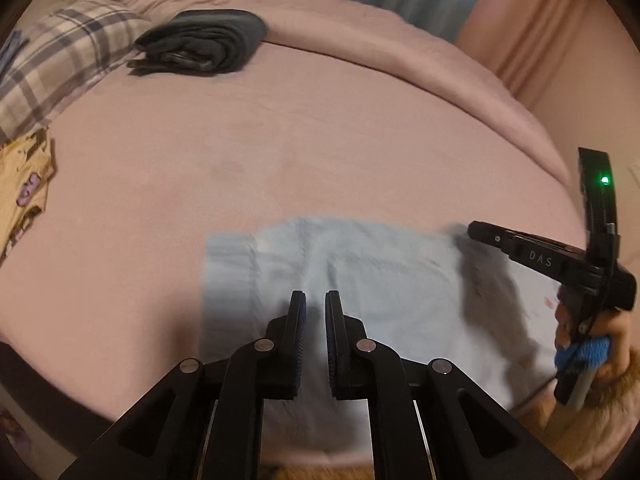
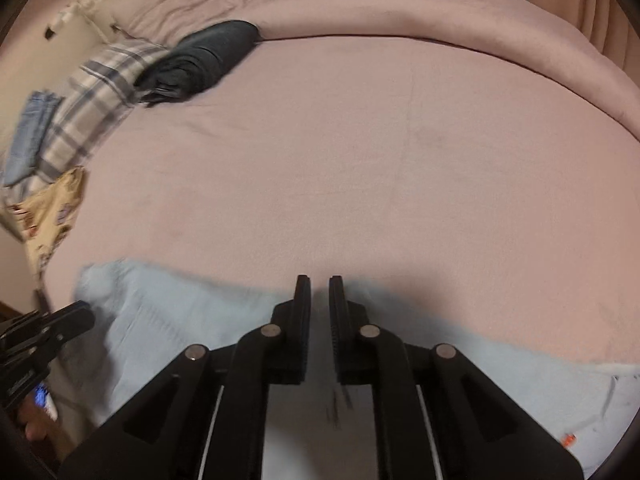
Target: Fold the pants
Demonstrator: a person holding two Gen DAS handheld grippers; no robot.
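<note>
Two grippers hover over the bed, and neither one has cloth in it. Your left gripper (image 1: 315,298) shows its jaws nearly together, only a thin slot of daylight between the ribbed black pads, with nothing caught there. Your right gripper (image 2: 319,282) stands a little apart as well, its jaws empty; whether its pads touch the fabric below them you cannot tell.

The pants (image 1: 352,276) lie flat on the pink sheet (image 1: 304,132), directly under and ahead of the left jaws: a pale blue, soft-looking rectangle, folded, with faint vertical creases and a gathered band along its left edge. From the right wrist view the same pale blue cloth (image 2: 168,320) spreads under the right jaws and off to the left, its far edge running just below the fingertips; a small orange mark (image 2: 569,439) sits on it at the lower right.

The sheet is matte and smooth, with a rolled pink duvet (image 1: 400,44) along its far side. Well away at the far left lie a folded dark grey garment (image 1: 204,42), thick and layered, touching a grey-and-white plaid cloth (image 1: 64,60), and near that a crumpled yellow printed cloth (image 1: 24,196). Your right hand (image 1: 600,344) grips a blue-wrapped handle.
</note>
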